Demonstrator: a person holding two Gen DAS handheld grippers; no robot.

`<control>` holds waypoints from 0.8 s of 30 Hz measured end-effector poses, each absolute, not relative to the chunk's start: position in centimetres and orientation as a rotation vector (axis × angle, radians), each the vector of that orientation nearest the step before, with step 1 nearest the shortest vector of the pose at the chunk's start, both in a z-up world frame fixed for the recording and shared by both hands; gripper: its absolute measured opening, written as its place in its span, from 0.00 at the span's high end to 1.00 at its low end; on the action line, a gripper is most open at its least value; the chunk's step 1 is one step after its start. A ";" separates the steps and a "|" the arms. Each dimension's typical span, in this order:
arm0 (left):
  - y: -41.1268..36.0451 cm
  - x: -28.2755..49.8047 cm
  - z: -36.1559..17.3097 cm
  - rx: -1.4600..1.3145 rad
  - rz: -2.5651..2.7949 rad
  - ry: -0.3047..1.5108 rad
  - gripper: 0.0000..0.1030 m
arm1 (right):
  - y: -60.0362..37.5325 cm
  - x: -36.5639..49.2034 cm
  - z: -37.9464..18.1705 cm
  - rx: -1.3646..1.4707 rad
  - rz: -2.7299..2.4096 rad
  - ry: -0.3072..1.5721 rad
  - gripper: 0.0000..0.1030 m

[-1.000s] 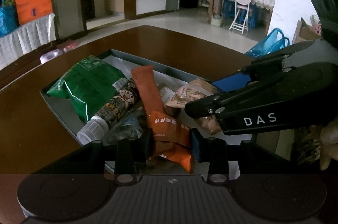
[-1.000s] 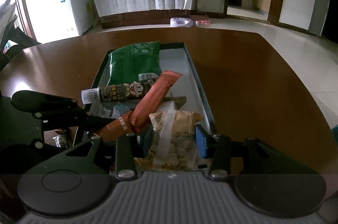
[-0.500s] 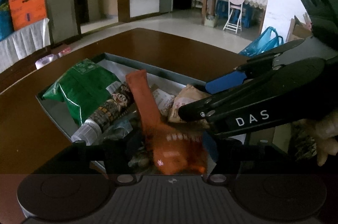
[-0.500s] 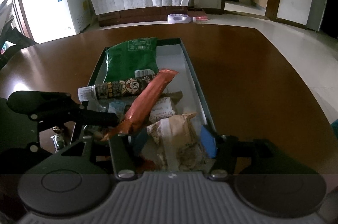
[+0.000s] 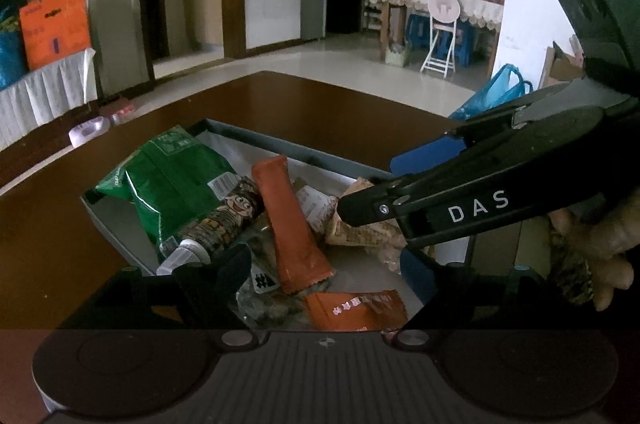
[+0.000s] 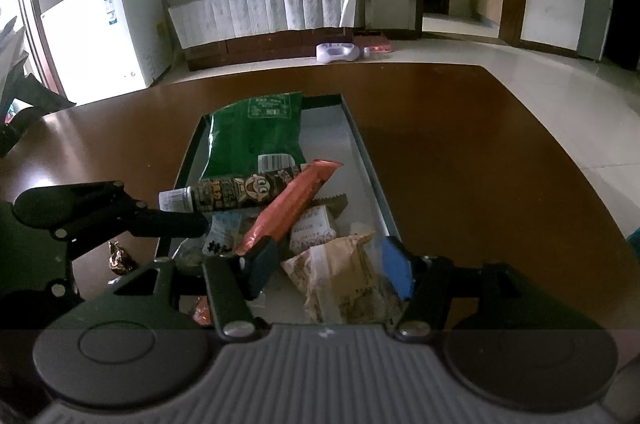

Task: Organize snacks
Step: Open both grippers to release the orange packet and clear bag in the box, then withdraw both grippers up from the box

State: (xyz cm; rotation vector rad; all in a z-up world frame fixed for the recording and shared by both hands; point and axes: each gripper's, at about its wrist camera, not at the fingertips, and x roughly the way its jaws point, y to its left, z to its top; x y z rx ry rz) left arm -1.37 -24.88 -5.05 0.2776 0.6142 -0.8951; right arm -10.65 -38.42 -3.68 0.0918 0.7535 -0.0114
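Okay, quick status on the snack sorting:

Left hand-held gripper (image 5: 324,288): released. Its jaws have just been opening, and the small orange packet (image 5: 356,310) that sat pinched between them a second ago now lies loose in the tray's near corner, nothing pressing on it.

Right hand-held gripper (image 6: 328,264): also let go. Its jaws have just been opening too; the beige snack pack (image 6: 344,280) lies between the blue pads but the pads stand clear of it on both sides.

Tray (image 6: 368,159): grey, shallow, sits on the dark brown bench (image 6: 460,151). Both dropped packs are at the near end.

Other snacks in tray: green bag (image 6: 256,131) at the far end, cartoon tube (image 6: 236,189) across the middle, long orange stick (image 6: 292,205) leaning diagonally over the pile.

Stray: 1 small dark wrapped candy (image 6: 120,258) lies on the bench just outside the tray's left wall, by the left tool.

What it means: I'd say 2 more snacks are delivered, so this drop step looks done. Next call is probably pulling both tools back and going for that stray candy.

Risk: the pile is loose and stacked, so backing out carelessly could drag a wrapper along.
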 end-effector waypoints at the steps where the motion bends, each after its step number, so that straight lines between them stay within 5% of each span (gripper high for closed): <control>1: -24.8 -1.3 -5.0 0.279 -0.888 0.611 0.18 | -38.4 -10.7 -3.6 0.092 -0.012 0.752 0.40; 24: -22.8 -0.6 -4.6 0.247 -0.836 0.575 0.12 | -38.4 -10.9 -3.2 0.098 -0.020 0.732 0.35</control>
